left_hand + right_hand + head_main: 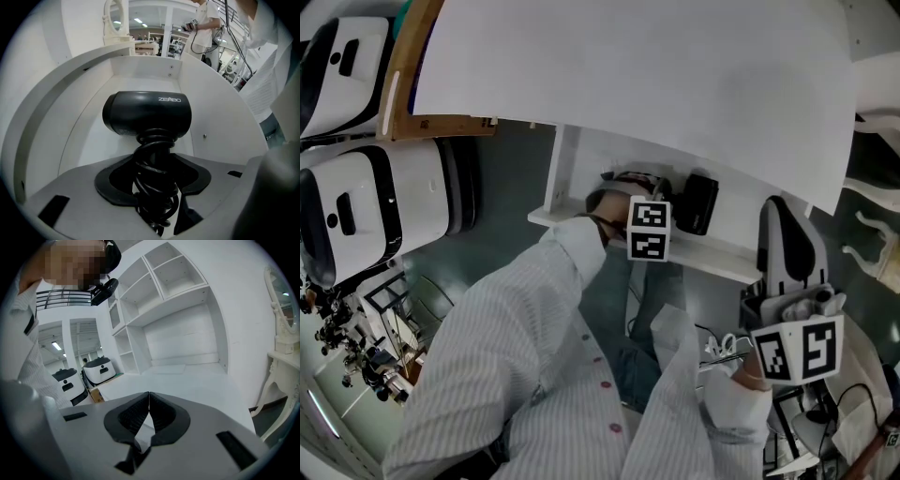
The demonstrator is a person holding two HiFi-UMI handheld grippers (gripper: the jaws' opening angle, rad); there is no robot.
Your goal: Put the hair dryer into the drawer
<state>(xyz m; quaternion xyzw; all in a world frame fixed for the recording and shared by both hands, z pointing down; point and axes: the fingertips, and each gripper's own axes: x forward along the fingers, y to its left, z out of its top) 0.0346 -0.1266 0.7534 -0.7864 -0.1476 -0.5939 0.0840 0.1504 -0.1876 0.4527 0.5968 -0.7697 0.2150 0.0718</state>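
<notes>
In the left gripper view the black hair dryer (147, 115) lies inside the open white drawer (140, 70), body away from me, its handle wrapped in black cord. My left gripper (154, 187) is shut on that wrapped handle and points steeply down into the drawer. The head view shows the same hold: the left gripper (656, 187) reaches over the drawer (712, 258), with the dryer (698, 202) low between its walls. Whether the dryer rests on the drawer floor is hidden. My right gripper (783, 211) hovers to the right of the drawer, and in its own view the right gripper (149, 401) is shut and holds nothing.
The white desktop (675, 75) overhangs the drawer. White wheeled machines (356, 206) and a wooden frame (403, 84) stand at the left. White wall shelves (164, 282) and a carved white vanity (281, 357) show ahead of the right gripper. A person (206, 23) stands in the background.
</notes>
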